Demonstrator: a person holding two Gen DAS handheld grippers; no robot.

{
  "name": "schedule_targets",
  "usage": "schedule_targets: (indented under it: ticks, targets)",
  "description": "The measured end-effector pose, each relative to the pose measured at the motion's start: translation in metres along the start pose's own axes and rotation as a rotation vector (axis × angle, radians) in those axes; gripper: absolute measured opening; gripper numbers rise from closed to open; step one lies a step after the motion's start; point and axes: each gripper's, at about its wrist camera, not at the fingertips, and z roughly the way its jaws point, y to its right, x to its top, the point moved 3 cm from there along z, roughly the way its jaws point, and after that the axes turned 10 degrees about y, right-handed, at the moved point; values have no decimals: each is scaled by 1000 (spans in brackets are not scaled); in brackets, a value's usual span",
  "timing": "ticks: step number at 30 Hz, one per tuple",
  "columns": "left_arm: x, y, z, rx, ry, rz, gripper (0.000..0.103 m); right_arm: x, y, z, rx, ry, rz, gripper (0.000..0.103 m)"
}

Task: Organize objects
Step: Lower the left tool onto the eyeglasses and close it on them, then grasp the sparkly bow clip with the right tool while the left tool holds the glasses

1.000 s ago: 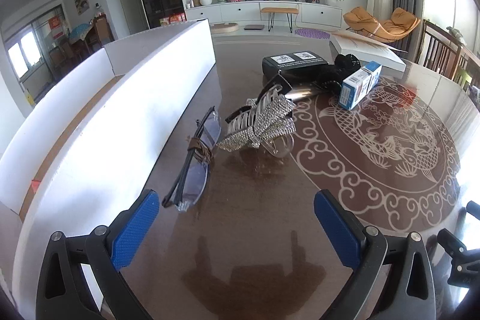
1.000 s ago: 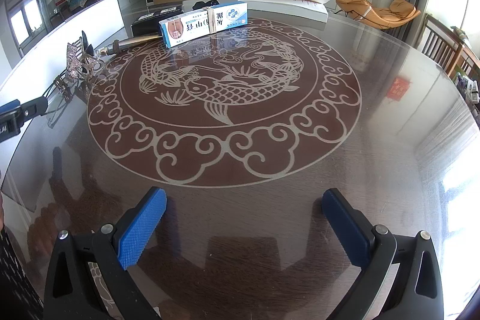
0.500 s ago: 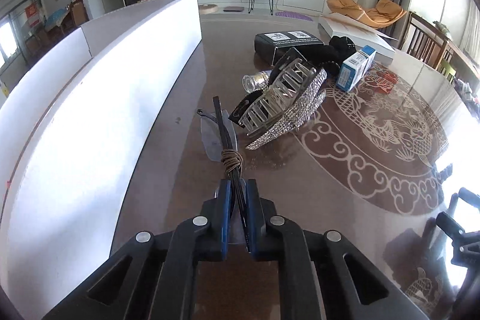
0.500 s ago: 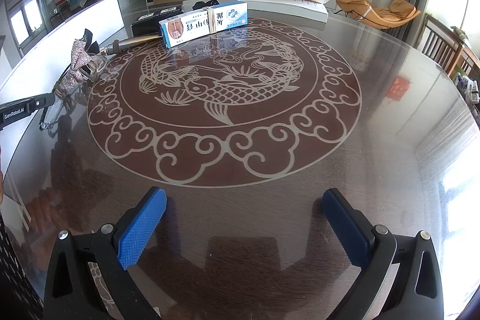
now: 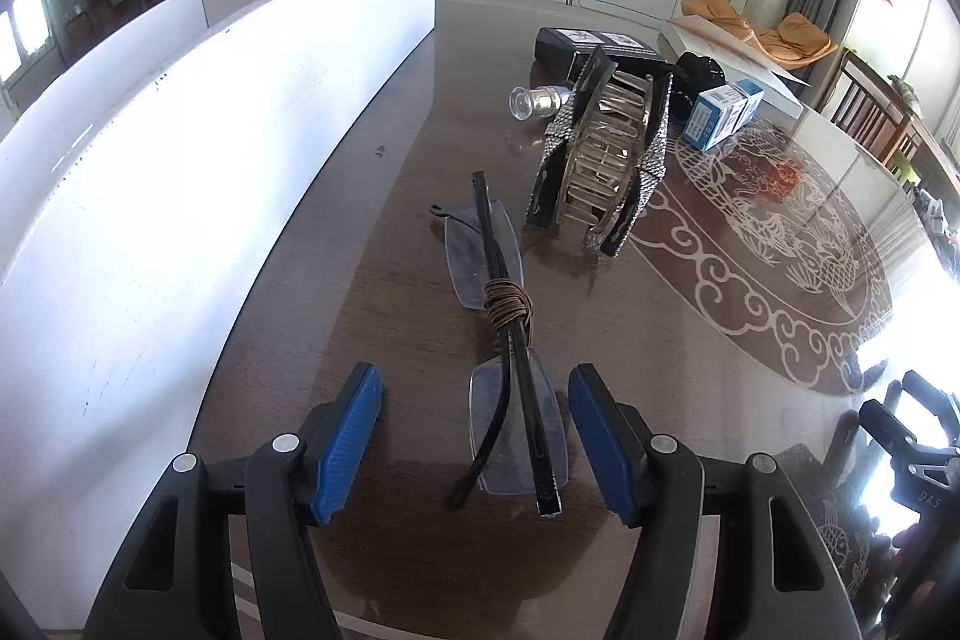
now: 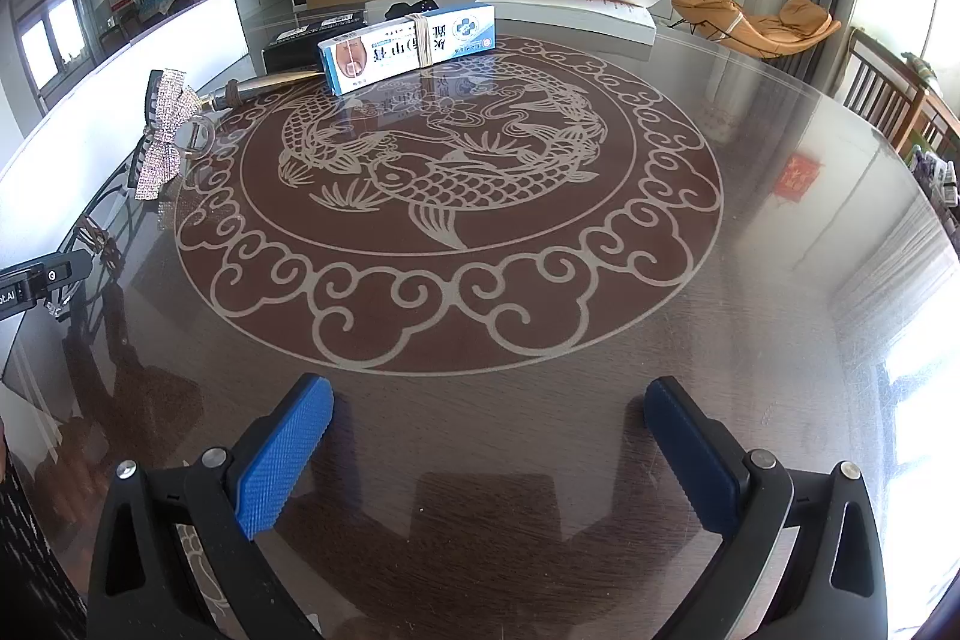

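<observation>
The left tongs [image 5: 474, 436] are hovering over the table [image 5: 690, 352] with their blue pads spreading apart, and the near lens of the folded glasses [image 5: 510, 370] is lying between the pads without either pad touching it. The glasses are resting flat on the dark wood, their black temples crossed over the lenses and bound at the middle by a coil of brown cord [image 5: 509, 304]. Taking the glasses as the marker, a rhinestone hair claw [image 5: 606, 160] is standing just beyond their far lens and to its right, apart from them. Behind the claw a small glass bottle [image 5: 534, 100] is lying on its side, with a black box [image 5: 576, 46] farther back and a blue and white carton [image 5: 720, 115] to the right of the claw. A long white board [image 5: 210, 148] is running along the table well to the left of the glasses. The right tongs [image 6: 486, 448] are hanging above a bare stretch of the table, pads wide apart and gripping nothing, near the rim of the carved fish medallion [image 6: 444, 172]. From that side the carton is sitting at the medallion's far edge and the hair claw at its left edge.
</observation>
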Motion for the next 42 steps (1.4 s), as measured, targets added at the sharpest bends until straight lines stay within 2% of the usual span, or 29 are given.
schedule_targets:
  ticks: [3, 5, 8, 10, 12, 16, 18, 20, 24, 25, 26, 27, 28, 31, 33, 34, 36, 37, 39, 41, 42]
  targets:
    - [0, -2, 2, 26, 15, -5, 65, 0, 0, 0, 0, 0, 0, 103]
    - [-2, 2, 4, 65, 14, 28, 66, 0, 0, 0, 0, 0, 0, 103]
    - [-3, -2, 6, 115, 16, 31, 83, 3, -2, 2, -17, -8, 23, 103]
    - [-4, -13, 8, 111, 2, -23, 91, 11, -15, 5, 31, -33, 52, 103]
    - [-4, -20, 10, 140, -5, -53, 99, 29, -40, 8, 138, -30, 82, 103]
    - [-5, -21, 11, 148, -4, -55, 99, 84, -111, 19, 298, 37, 76, 103]
    - [-5, -21, 10, 148, -4, -55, 99, 111, -146, 39, 318, 45, 61, 103]
    - [-5, -21, 10, 147, -4, -55, 99, 131, -176, 64, 319, 8, 54, 103]
    - [-5, -21, 10, 147, -5, -55, 99, 139, -204, 97, 301, -88, 68, 102]
    - [-5, -21, 10, 147, -5, -55, 99, 137, -202, 98, 292, -90, 75, 99]
    - [-4, -21, 11, 147, -5, -56, 99, 134, -198, 96, 293, -86, 80, 86]
    - [-4, -20, 12, 146, -6, -56, 99, 130, -193, 93, 309, -83, 82, 78]
    - [-4, -20, 12, 140, -5, -57, 99, 126, -186, 89, 314, -75, 75, 78]
    - [-2, -13, 9, 68, 14, -55, 93, 113, -166, 74, 306, -22, 18, 75]
    - [-3, -5, 9, 53, 21, -19, 76, 108, -154, 67, 308, -7, -9, 74]
    - [-3, 0, 9, 50, 25, 2, 72, 108, -150, 65, 314, -4, -15, 74]
    - [-1, 8, 9, 44, 40, 42, 37, 107, -144, 62, 316, -5, -24, 75]
    - [1, 11, 9, 37, 46, 55, 27, 107, -143, 63, 312, -11, -28, 76]
    - [1, 14, 9, 16, 49, 57, 27, 109, -146, 67, 314, -20, -25, 81]
    - [5, 12, 8, -34, 49, 23, 27, 111, -153, 71, 330, -26, -20, 81]
    - [6, 8, 5, -61, 54, 0, 27, 111, -156, 74, 335, -38, -24, 75]
